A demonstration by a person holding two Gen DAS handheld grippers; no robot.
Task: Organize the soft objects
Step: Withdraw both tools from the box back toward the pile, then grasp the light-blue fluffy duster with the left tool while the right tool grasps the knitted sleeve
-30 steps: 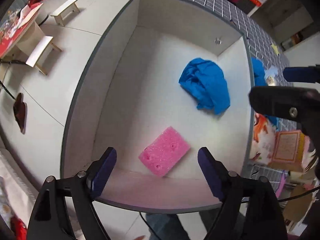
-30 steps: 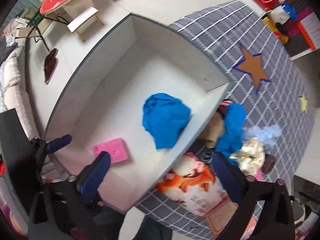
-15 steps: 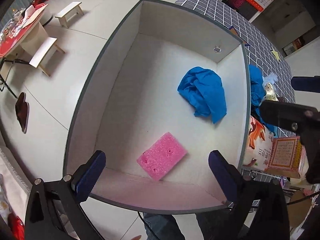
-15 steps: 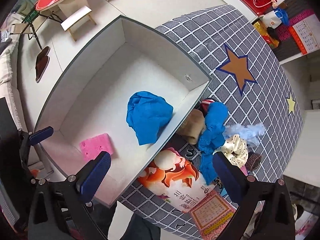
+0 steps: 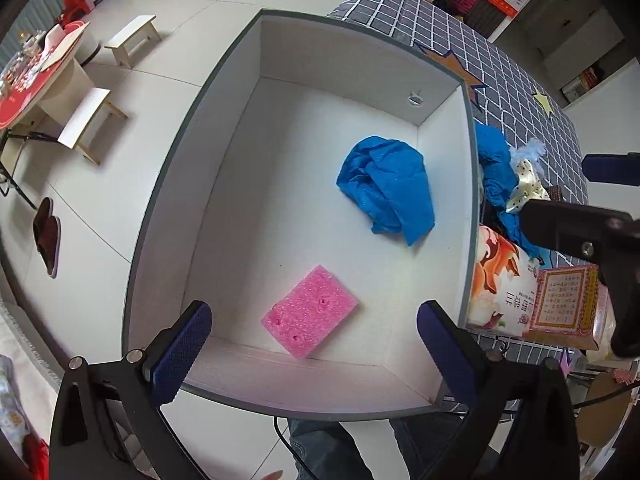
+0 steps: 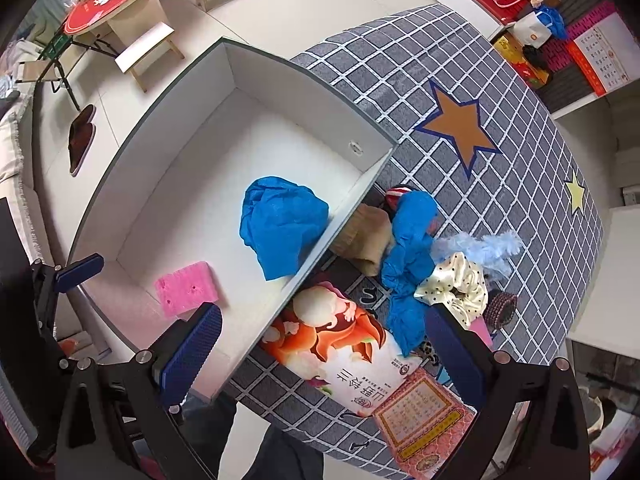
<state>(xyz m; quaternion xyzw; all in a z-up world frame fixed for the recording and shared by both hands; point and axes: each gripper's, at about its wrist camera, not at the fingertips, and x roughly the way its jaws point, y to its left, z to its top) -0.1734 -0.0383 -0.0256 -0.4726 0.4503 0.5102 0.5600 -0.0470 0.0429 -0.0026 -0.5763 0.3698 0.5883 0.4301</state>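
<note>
A white box (image 5: 224,184) sits on the floor against a checked grey mat (image 6: 500,128). Inside the box, a pink sponge (image 5: 310,316) lies near its front wall and a crumpled blue cloth (image 5: 386,184) lies by its right wall. The left hand-held gripper (image 5: 312,344) hangs above the sponge, released and empty. The right hand-held gripper (image 6: 320,344) hovers over the box's right edge, jaws wide, holding nothing. Just outside that wall, a heap of soft items (image 6: 416,248) waits unsorted. The likely next move is lowering the right gripper onto one piece of the heap.
</note>
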